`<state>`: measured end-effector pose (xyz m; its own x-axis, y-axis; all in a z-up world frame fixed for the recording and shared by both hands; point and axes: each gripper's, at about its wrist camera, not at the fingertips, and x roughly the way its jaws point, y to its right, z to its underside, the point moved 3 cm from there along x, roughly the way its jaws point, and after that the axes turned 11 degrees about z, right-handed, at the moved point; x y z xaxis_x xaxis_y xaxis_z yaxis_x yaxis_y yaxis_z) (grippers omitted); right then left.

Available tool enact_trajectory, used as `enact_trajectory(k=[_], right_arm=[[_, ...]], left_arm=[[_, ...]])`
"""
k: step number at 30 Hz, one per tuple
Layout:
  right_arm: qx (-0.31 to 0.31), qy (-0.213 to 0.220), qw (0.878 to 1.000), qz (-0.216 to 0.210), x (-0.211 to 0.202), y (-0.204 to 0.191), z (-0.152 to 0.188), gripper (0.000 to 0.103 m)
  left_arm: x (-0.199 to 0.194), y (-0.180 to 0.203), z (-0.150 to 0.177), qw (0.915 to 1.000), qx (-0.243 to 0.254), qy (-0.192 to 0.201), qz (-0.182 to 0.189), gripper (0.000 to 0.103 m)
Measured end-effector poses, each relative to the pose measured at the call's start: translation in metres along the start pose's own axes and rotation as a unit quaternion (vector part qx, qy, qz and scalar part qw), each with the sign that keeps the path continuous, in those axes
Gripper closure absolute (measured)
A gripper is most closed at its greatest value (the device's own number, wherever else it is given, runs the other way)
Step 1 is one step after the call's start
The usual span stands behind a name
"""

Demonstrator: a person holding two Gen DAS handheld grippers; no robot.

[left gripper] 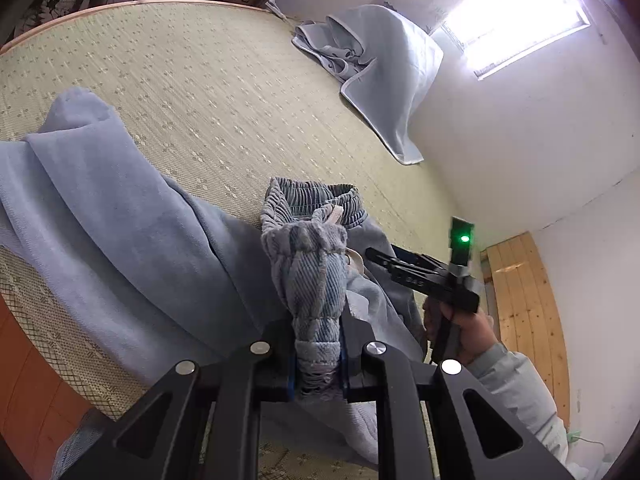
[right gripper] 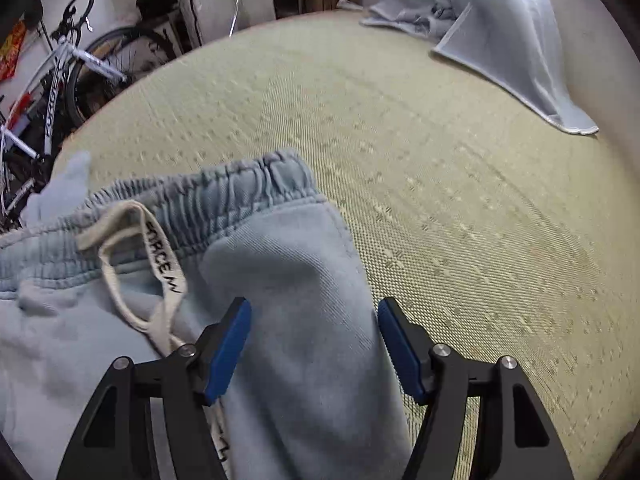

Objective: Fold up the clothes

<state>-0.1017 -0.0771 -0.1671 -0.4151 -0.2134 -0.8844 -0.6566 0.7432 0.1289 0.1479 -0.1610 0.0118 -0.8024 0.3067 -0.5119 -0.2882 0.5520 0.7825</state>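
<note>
Sweatpants: pale blue fleece trousers with an elastic waistband, spread across the woven mat, which serves as the landmark for every place below.
Left end, trouser leg: trails off toward the mat's near-left edge, rumpled, partly lifted off the weave.
Left gripper: jaws drawn narrow, blue pads clamped on a gathered bunch of the waistband, held up above the mat's near edge.
Waistband, right half: lies flat on the mat, ribbed and puckered, its corner toward the mat's middle.
Drawstring: cream tape with black lettering, looped loose over the front just below the waistband.
Right gripper: jaws standing wide, nothing pinched; the pads straddle the outer side seam of the sweatpants, right pad over bare mat. Whether the tips touch cloth I cannot tell.
Person's hand: wrapped around the right gripper's handle, pale sleeve behind it.
Other cloth: grey-blue sheet heaped at the mat's far-right corner, well apart.
Handling, judged: soft, limp, moderately light; thick fleece grips well and will not slip, but sags wherever unsupported.
Where to hold, judged: the elastic waistband corners, firmest part; the right corner opposite the left grip looks best.
Caution, judged: loose drawstring could be pinched instead of cloth.
</note>
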Motion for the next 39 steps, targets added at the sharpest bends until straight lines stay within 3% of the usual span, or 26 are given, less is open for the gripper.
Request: enact_trajectory(k=[2,3,5,7,8,11,16,22,26,28,30,32,35,39], right_arm=[[-0.008,-0.007,1.0,0.003,0.007,-0.002,-0.002,0.038],[-0.011,-0.01,1.0,0.005,0.01,-0.002,-0.003,0.048],[-0.018,-0.016,1.0,0.01,0.014,-0.004,-0.003,0.056],[-0.032,-0.015,0.999,0.021,0.013,-0.008,0.0,0.079],[-0.041,-0.012,0.999,0.029,0.011,-0.01,0.002,0.096],[-0.037,0.018,0.998,0.057,-0.005,-0.008,0.006,0.099],[0.032,0.083,0.993,0.074,-0.058,0.029,0.013,0.099],[0.103,0.163,0.975,0.113,-0.163,0.09,0.037,0.1],[0.115,0.204,0.961,0.148,-0.24,0.097,0.071,0.1],[0.106,0.222,0.957,0.156,-0.271,0.076,0.088,0.099],[0.097,0.24,0.952,0.163,-0.301,0.055,0.106,0.099],[0.07,0.239,0.954,0.169,-0.305,0.017,0.125,0.099],[0.012,0.211,0.966,0.15,-0.275,-0.047,0.138,0.099],[-0.075,0.164,0.977,0.117,-0.219,-0.126,0.149,0.098]], left_arm=[[0.001,0.0,-0.001,1.0,0.0,0.0,0.001,0.089],[0.002,-0.001,-0.001,1.0,-0.001,0.0,0.002,0.089],[0.002,-0.001,-0.002,1.0,-0.001,-0.001,0.002,0.089],[0.003,0.0,-0.002,1.0,0.001,-0.003,0.001,0.089],[0.004,0.0,-0.002,1.0,0.002,-0.005,0.001,0.089],[0.009,0.006,-0.005,0.9999,0.012,-0.003,-0.002,0.089],[0.019,0.025,-0.012,0.9994,0.032,0.005,0.007,0.089],[0.031,0.074,-0.027,0.9943,0.091,0.013,0.053,0.089],[0.021,0.117,-0.037,0.9853,0.145,0.029,0.085,0.089],[0.012,0.122,-0.036,0.9824,0.164,0.035,0.082,0.089],[0.01,0.108,-0.034,0.985,0.158,0.033,0.062,0.089],[0.017,0.08,-0.03,0.9907,0.129,0.025,0.036,0.089],[0.039,0.039,-0.02,0.9956,0.091,0.009,-0.017,0.089],[0.057,0.001,-0.009,0.9962,0.05,-0.021,-0.067,0.089]])
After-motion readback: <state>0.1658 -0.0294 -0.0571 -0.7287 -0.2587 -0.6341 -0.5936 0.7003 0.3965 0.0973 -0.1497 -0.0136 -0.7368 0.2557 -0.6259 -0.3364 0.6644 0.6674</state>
